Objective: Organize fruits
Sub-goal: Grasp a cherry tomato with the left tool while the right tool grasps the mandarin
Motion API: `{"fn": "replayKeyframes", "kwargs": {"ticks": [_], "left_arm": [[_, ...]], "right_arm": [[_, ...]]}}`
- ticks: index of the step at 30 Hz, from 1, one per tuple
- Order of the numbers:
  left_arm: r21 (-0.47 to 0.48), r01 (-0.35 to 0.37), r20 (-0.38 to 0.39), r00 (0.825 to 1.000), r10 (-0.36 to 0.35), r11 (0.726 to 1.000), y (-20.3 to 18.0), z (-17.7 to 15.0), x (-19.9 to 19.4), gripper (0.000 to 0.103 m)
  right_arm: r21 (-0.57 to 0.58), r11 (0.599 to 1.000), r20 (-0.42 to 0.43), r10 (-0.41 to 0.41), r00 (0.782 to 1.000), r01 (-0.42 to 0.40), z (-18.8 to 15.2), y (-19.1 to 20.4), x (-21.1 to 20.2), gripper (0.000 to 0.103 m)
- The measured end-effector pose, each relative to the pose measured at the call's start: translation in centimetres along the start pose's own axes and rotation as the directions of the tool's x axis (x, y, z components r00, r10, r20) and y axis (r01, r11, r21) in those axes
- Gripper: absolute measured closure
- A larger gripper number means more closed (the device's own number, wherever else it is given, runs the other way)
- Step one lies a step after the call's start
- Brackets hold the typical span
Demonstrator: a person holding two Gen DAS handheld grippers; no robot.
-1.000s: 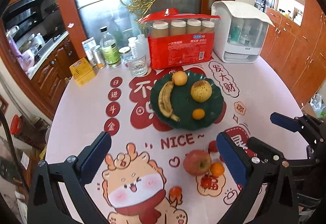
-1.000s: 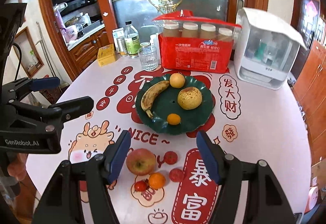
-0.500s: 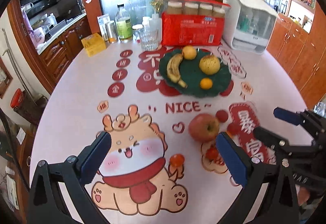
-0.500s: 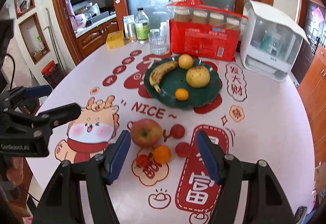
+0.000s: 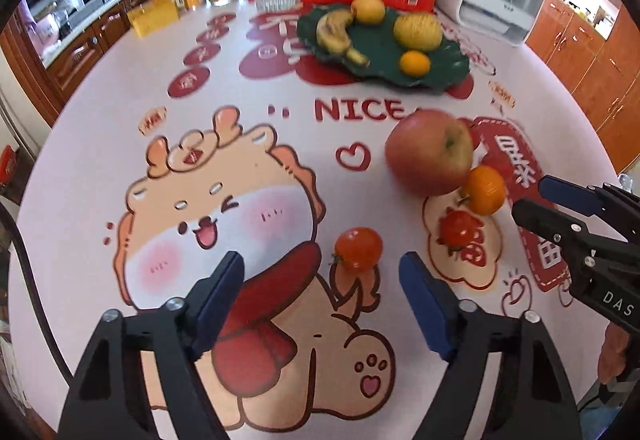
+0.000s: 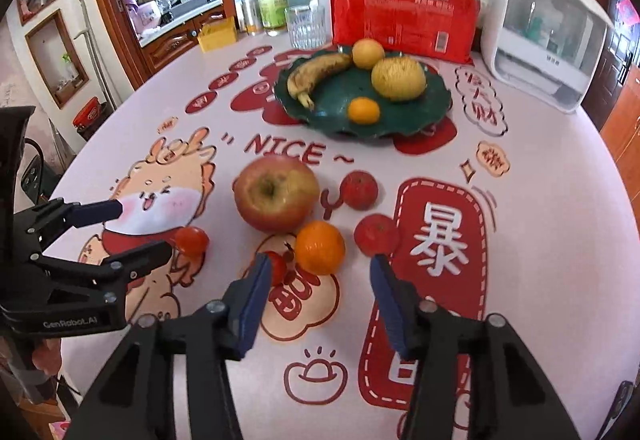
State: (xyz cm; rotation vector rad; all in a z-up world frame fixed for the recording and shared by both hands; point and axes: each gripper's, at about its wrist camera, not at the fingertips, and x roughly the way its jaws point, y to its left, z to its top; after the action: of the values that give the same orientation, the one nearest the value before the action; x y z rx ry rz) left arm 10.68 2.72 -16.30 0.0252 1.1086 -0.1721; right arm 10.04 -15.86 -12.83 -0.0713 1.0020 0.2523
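Right wrist: right tool (image 6: 316,272) narrowing, empty, near the mandarin (image 6: 320,247).

Left gripper (image 5: 320,292) and right gripper (image 6: 316,284) angled downward; jaws just narrowing, empty

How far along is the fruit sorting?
Done: banana and three round fruits sit on the green plate. In hand: nothing; both tools, jaws just closing partway, empty, over loose fruit. Left: apple, orange and small red fruits on the table.
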Motion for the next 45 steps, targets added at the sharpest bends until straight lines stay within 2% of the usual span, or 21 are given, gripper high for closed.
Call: {"fn": "replayKeyframes", "kwargs": {"ticks": [7, 11, 18, 25, 38, 42, 45], "left_arm": [[0.018, 0.018, -0.024, 1.0, -0.018, 1.0, -0.2, 0.2, 1.5, 0.028], [0.024, 0.036, -0.05, 0.998, -0.035, 0.999, -0.4, 0.5, 2.5, 0.041], [0.05, 0.041, -0.053, 0.998, -0.038, 0.998, -1.2, 0.8, 3.3, 0.051], [0.062, 0.048, -0.049, 0.998, -0.045, 0.997, -2.1, 1.0, 3.4, 0.076], [0.009, 0.054, -0.059, 0.997, -0.053, 0.999, -1.7, 0.8, 3.2, 0.077], [-0.004, 0.057, -0.055, 0.997, -0.057, 0.998, -1.4, 0.8, 2.9, 0.077], [-0.013, 0.061, -0.048, 0.997, -0.061, 0.998, -1.1, 0.8, 2.4, 0.077]], "right_arm": [[0.045, 0.999, -0.017, 0.014, 1.0, -0.014, 0.1, -0.1, 1.9, 0.059], [0.059, 0.998, -0.024, 0.014, 1.0, -0.012, 0.2, -0.3, 2.7, 0.059], [0.081, 0.997, -0.018, 0.02, 1.0, -0.018, 0.3, -0.6, 3.4, 0.062], [0.07, 0.997, -0.022, 0.027, 0.999, -0.025, 0.4, -0.3, 3.7, 0.067], [0.061, 0.998, -0.01, 0.002, 1.0, -0.002, 0.9, 0.1, 4.0, 0.068], [0.114, 0.989, -0.003, 0.09, 0.996, -0.09, 0.6, -1.0, 3.8, 0.069], [0.108, 0.989, 0.013, 0.099, 0.995, -0.1, 0.5, -1.0, 3.1, 0.069]]}}
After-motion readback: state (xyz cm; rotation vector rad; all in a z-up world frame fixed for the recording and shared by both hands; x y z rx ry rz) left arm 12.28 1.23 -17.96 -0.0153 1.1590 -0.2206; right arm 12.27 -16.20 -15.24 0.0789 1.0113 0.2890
